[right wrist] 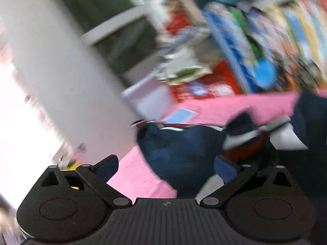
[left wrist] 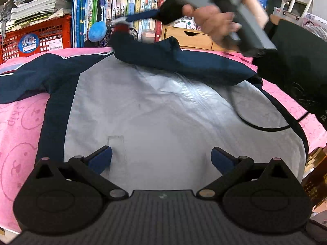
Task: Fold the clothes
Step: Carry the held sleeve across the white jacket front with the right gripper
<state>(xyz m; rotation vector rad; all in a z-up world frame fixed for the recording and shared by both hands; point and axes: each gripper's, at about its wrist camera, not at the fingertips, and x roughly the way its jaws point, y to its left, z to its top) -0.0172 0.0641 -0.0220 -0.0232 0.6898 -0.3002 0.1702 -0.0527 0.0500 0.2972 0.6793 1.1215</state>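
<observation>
Jacket point(left wrist: 143, 110): navy and light grey, zipped, spread flat across the middle of the pink towel point(left wrist: 18, 126); zipper running from near the collar toward the near edge.
Right sleeve point(left wrist: 184, 61): navy, lifted and drawn across the chest, its cuff end raised near the far edge of the towel.
Left sleeve point(left wrist: 24, 77): navy, stretched out flat toward the left edge.
Left gripper point(left wrist: 161, 159): low over the grey front panel near the hem; fingers point(left wrist: 101, 159) spread wide, nothing between them.
Right gripper point(right wrist: 166, 169): seen from the left wrist view held in a hand point(left wrist: 212, 20) above the far right part of the jacket; own view blurred; fingers point(right wrist: 108, 167) spread wide, navy fabric in front of them, contact cannot be told.
Background: red crate point(left wrist: 36, 36) at the far left, row of books point(left wrist: 130, 10) behind the far edge.
</observation>
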